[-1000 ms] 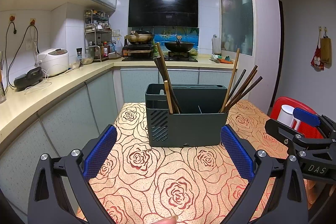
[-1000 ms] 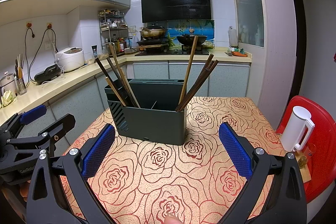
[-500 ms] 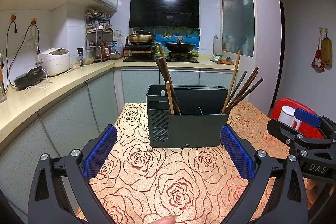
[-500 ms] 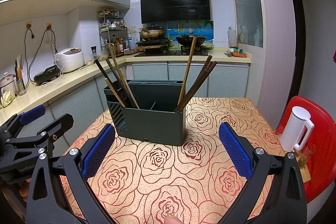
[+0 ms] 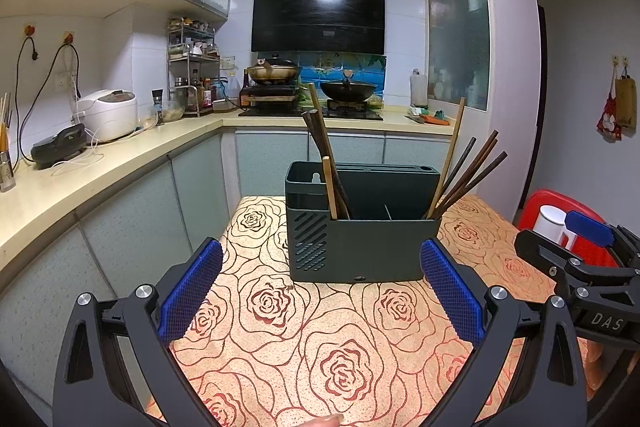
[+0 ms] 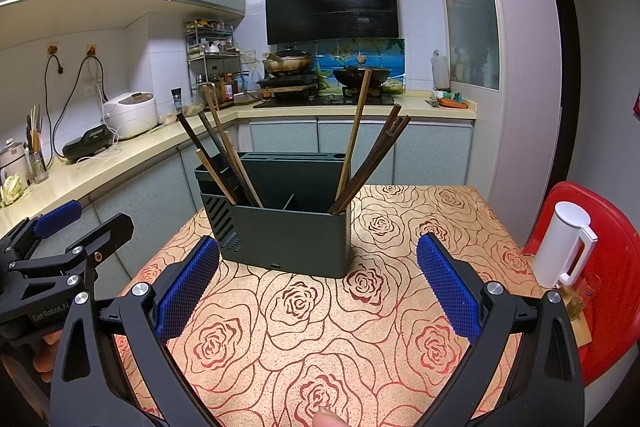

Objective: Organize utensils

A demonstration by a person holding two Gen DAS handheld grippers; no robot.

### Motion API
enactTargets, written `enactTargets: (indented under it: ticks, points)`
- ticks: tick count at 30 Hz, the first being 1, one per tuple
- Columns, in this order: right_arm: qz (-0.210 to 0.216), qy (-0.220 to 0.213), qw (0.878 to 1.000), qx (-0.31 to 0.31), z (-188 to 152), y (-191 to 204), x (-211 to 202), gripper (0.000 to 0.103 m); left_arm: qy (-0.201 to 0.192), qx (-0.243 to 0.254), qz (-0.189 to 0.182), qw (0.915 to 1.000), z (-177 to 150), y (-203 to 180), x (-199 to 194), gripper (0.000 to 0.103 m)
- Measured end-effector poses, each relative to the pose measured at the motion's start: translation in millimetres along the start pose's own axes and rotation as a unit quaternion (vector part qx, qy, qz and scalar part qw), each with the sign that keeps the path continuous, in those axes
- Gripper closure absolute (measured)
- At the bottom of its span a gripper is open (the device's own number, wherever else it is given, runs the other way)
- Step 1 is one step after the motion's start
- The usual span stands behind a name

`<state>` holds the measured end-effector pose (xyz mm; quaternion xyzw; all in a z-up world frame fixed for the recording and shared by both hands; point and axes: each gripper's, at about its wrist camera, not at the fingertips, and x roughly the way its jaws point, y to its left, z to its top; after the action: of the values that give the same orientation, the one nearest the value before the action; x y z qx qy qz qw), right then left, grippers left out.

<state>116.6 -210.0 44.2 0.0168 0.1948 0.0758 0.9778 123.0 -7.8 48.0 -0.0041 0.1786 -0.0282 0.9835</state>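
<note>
Holder (image 5: 362, 247), dark green, at 12 o'clock on rose-patterned table (image 5: 320, 347); chopsticks (image 5: 326, 163) split between end compartments, leaning outward. Left gripper (image 5: 320, 291) and right gripper (image 6: 316, 287): jaws wide apart, empty, facing holder, apparently ready to reach.

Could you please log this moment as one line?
left tool: open, empty | right tool: open, empty | chopsticks: in holder
</note>
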Motion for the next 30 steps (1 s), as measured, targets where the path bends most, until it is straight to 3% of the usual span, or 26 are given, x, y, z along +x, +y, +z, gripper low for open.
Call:
enactTargets:
  ticks: [16, 30]
  points:
    - [-0.004, 0.004, 1.0, 0.005, 0.6, -3.9, 3.0, 0.007, -0.011, -0.01, 0.009, 0.9998, 0.8, 5.8, -2.0, 0.007]
    - [-0.004, 0.004, 1.0, 0.005, 0.7, -3.7, 2.8, 0.007, 0.003, -0.016, 0.012, 0.9998, 1.2, 5.2, 0.7, 0.007]
